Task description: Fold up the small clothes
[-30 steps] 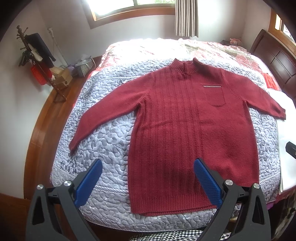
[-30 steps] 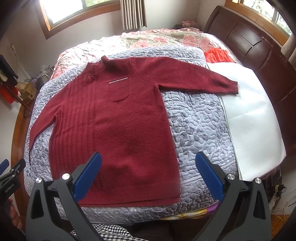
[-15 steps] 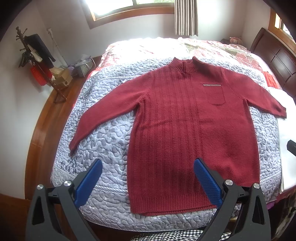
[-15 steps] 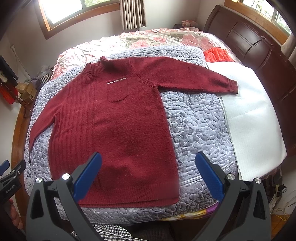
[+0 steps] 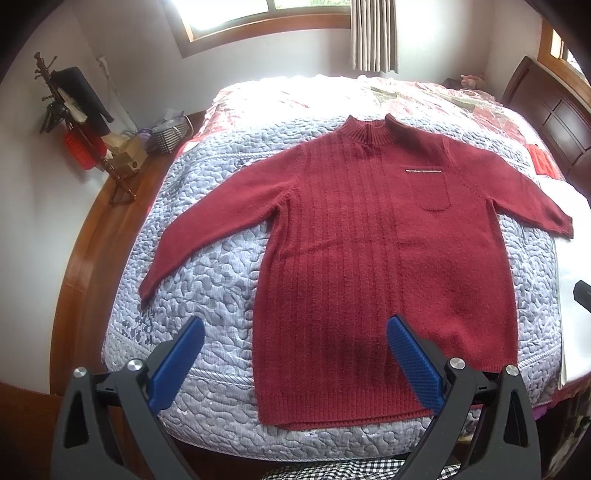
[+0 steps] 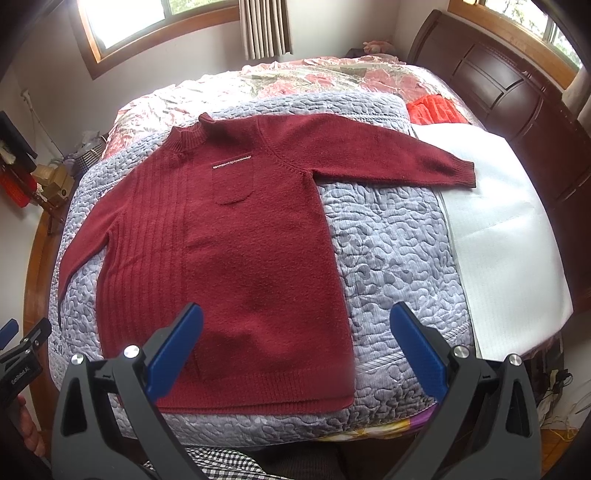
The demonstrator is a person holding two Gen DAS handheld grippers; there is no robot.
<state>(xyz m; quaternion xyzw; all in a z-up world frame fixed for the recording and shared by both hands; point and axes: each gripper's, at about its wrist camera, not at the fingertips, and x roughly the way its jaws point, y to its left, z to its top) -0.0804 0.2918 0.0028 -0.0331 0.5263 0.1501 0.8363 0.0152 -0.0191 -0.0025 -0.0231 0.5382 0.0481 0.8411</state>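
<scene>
A dark red knit sweater [image 5: 373, 258] lies face up and fully spread on a grey-blue quilted bedspread [image 5: 210, 266] covering the bed, collar toward the window [image 5: 266, 14] and hem at the near edge of the bed. Both sleeves are extended outward; the sleeve on the headboard side ends with its cuff resting on a white sheet [image 6: 506, 236] laid alongside the bedspread. A chest pocket [image 6: 231, 182] with a pale trim line sits on the plain-knit half of the front; the other half is ribbed. The left gripper [image 5: 293, 365] is above the hem area, jaws spread wide, holding nothing and apart from the fabric. The right gripper [image 6: 295, 354] is likewise above the lower corner of the sweater and adjoining bedspread, jaws spread wide, empty. An orange-red cloth [image 6: 436, 110] lies near the dark wooden headboard [image 6: 517, 96], beyond the white sheet. A floral cover [image 6: 295, 79] occupies the far part of the bed. A coat stand [image 5: 74, 110] with hung items is by the wall, well apart from the bed. Checked fabric [image 5: 354, 470] is visible at the bottom edge of the left wrist view.
</scene>
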